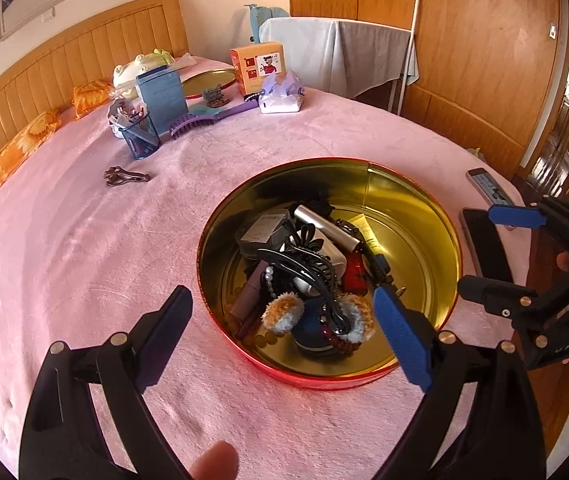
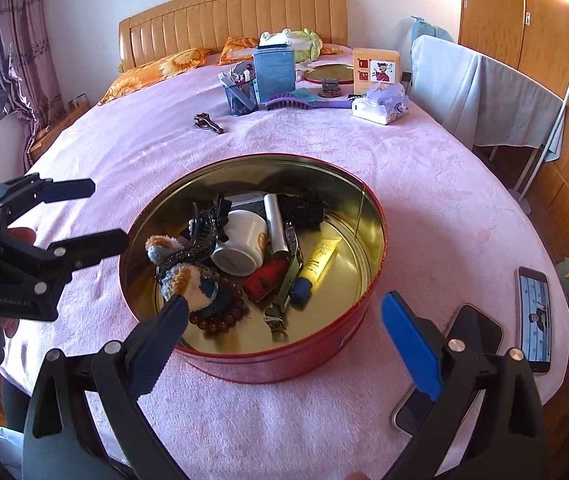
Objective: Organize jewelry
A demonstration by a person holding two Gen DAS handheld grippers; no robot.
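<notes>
A round red tin (image 1: 416, 184) (image 2: 368, 204) with a gold inside stands on the pink bedspread. It holds a black hair claw (image 1: 304, 264) (image 2: 200, 236), a bead bracelet (image 2: 220, 320), fluffy pompoms (image 1: 282, 312), a white cup (image 2: 244, 248), a yellow tube (image 2: 320, 260) and other small things. A brown hair clip (image 1: 124, 176) (image 2: 206, 122) lies on the bed beyond the tin. My left gripper (image 1: 284, 308) (image 2: 106, 216) is open and empty at the tin's near left rim. My right gripper (image 2: 284, 308) (image 1: 480, 248) is open and empty at the tin's right side.
At the far end stand a blue mesh pen cup (image 1: 140, 136), a blue box (image 1: 162, 94), a purple comb (image 1: 200, 120), the tin's lid (image 1: 208, 82), an orange box (image 1: 258, 66) and a tissue pack (image 1: 280, 102). Two phones (image 2: 534, 316) (image 2: 444, 364) lie right of the tin.
</notes>
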